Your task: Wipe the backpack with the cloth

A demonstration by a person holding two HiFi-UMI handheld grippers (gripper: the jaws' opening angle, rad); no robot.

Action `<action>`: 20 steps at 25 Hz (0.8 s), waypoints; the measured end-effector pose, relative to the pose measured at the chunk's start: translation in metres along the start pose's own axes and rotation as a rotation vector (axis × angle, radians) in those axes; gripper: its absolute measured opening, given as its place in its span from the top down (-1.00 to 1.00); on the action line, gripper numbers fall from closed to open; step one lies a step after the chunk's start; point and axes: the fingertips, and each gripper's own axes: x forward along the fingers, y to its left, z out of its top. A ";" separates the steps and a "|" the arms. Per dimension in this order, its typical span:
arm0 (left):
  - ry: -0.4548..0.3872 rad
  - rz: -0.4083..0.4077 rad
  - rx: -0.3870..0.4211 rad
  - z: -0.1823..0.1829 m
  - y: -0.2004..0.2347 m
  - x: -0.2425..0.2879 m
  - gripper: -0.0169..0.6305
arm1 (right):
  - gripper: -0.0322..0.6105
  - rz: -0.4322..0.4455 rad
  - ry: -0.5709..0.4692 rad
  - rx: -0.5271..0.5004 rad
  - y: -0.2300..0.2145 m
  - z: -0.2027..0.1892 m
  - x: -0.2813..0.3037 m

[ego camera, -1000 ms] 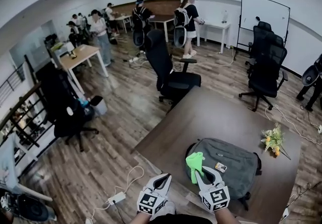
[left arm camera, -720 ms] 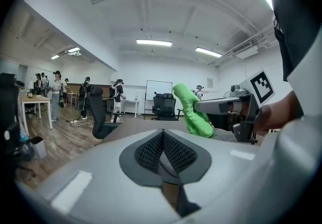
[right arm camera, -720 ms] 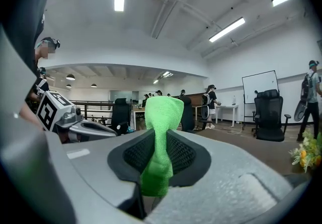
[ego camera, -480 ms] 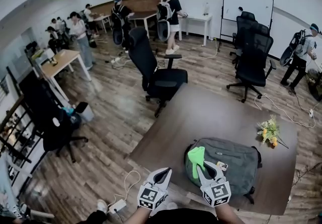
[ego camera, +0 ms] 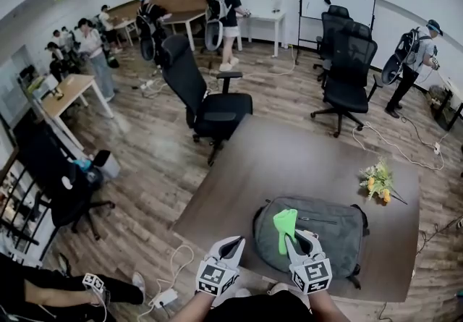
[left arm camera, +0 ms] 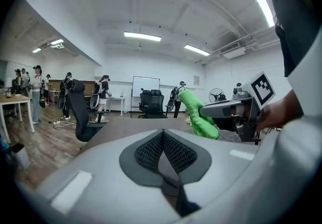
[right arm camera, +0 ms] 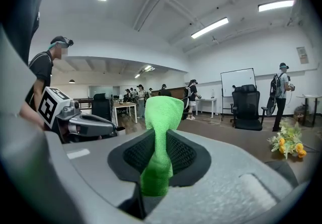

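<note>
Backpack (ego camera: 329, 241): grey, lying flat just ahead of and under my right gripper (ego camera: 293, 239).
Cloth (ego camera: 283, 223): bright green and fuzzy, pinched into 1 upright strip; I judge this leaves a free end for wiping.
Right gripper: clamped on the cloth.
Left gripper (ego camera: 233, 244): jaws together, empty, beside the bag.

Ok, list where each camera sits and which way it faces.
Head view: on the person's head, steeply down at the grey fabric backpack on the brown table; left gripper and right gripper show.
Left gripper view: on that gripper, along its shut fingers across the table; the person's hand and torso show.
Right gripper view: on that gripper, along fingers clamping the bright green cloth, facing the room.
Shared: each gripper view shows the other gripper.
</note>
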 end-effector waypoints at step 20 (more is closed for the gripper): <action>0.107 0.083 -0.008 -0.012 0.020 0.052 0.89 | 0.67 0.082 0.114 0.044 -0.056 -0.038 0.028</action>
